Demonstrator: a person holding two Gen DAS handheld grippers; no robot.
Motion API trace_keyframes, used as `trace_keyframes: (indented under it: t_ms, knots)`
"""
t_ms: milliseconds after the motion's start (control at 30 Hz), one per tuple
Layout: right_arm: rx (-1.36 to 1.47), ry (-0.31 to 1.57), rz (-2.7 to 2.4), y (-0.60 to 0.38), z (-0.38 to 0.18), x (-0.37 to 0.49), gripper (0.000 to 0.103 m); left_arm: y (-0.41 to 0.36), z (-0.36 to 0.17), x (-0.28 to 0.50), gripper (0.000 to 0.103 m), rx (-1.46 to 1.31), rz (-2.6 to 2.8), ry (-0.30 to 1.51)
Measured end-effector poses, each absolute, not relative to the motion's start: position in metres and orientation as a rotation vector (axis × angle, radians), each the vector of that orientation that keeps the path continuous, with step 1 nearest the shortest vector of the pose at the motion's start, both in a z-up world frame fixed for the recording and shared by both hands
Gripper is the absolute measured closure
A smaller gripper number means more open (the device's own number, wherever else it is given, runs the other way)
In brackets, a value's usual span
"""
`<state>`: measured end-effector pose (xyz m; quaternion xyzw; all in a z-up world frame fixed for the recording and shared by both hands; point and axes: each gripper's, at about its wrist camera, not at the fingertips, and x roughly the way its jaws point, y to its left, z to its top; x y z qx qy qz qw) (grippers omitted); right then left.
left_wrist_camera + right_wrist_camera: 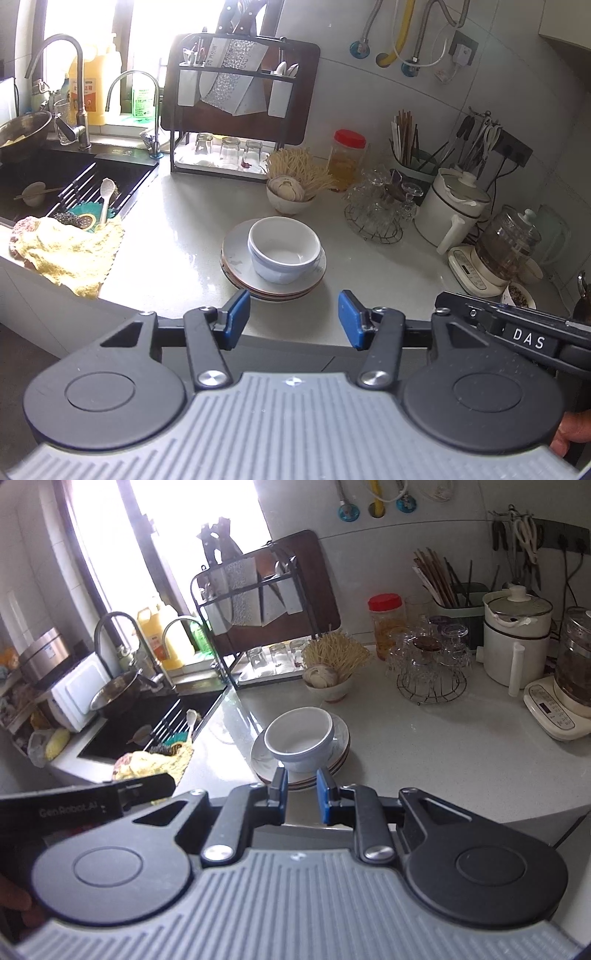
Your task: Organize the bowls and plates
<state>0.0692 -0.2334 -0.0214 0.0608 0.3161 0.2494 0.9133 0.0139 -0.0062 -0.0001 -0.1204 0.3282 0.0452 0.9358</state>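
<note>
A pale counter (177,236) runs beside a dark sink (44,177); a yellow cloth (70,254) hangs over the sink's near edge, and a white spoon (105,195) lies on the ribbed drainer; two curved taps (55,74) rise behind the sink, with an orange bottle (88,92) at the window; a black knife rack (236,92) stands before a brown cutting board, upturned glasses (229,147) on its tray; a red-lidded jar (347,155) stands by the wall; a wire stand of glassware (430,664) sits near a white pot (517,638); chopsticks (432,576) stand in a green holder.
</note>
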Motion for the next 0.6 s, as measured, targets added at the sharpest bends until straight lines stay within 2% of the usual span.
trace_keyframes:
  t_ms: [67, 100, 167, 233, 267, 333, 467, 500, 533, 600]
  knots:
    - [0.121, 0.637, 0.490, -0.238, -0.022, 0.068, 0.082, -0.007, 0.000, 0.010, 0.034, -0.235, 0.107, 0.668]
    - [0.115, 0.638, 0.487, -0.239, -0.022, 0.068, 0.081, -0.007, 0.000, 0.008, 0.034, -0.226, 0.117, 0.669]
    - [0.117, 0.636, 0.479, -0.242, -0.023, 0.067, 0.067, -0.008, 0.000, 0.005, 0.031, -0.216, 0.127, 0.671]
    - [0.115, 0.622, 0.475, -0.244, -0.023, 0.064, 0.045, -0.008, 0.000, 0.002, 0.027, -0.207, 0.133, 0.675]
    - [0.106, 0.619, 0.478, -0.244, -0.023, 0.063, 0.042, -0.008, 0.000, 0.001, 0.023, -0.202, 0.138, 0.674]
    - [0.093, 0.618, 0.477, -0.242, -0.024, 0.062, 0.022, -0.008, 0.001, 0.000, 0.018, -0.193, 0.148, 0.673]
    - [0.063, 0.613, 0.475, -0.240, -0.026, 0.061, 0.018, -0.007, 0.002, -0.004, 0.012, -0.197, 0.157, 0.671]
    - [0.050, 0.606, 0.464, -0.239, -0.027, 0.060, 0.006, -0.007, 0.001, -0.005, 0.011, -0.197, 0.162, 0.671]
    - [0.048, 0.592, 0.456, -0.240, -0.027, 0.058, 0.000, -0.007, 0.001, -0.006, 0.010, -0.196, 0.164, 0.671]
    - [0.047, 0.573, 0.446, -0.241, -0.026, 0.055, 0.000, -0.009, 0.000, -0.009, 0.009, -0.196, 0.164, 0.679]
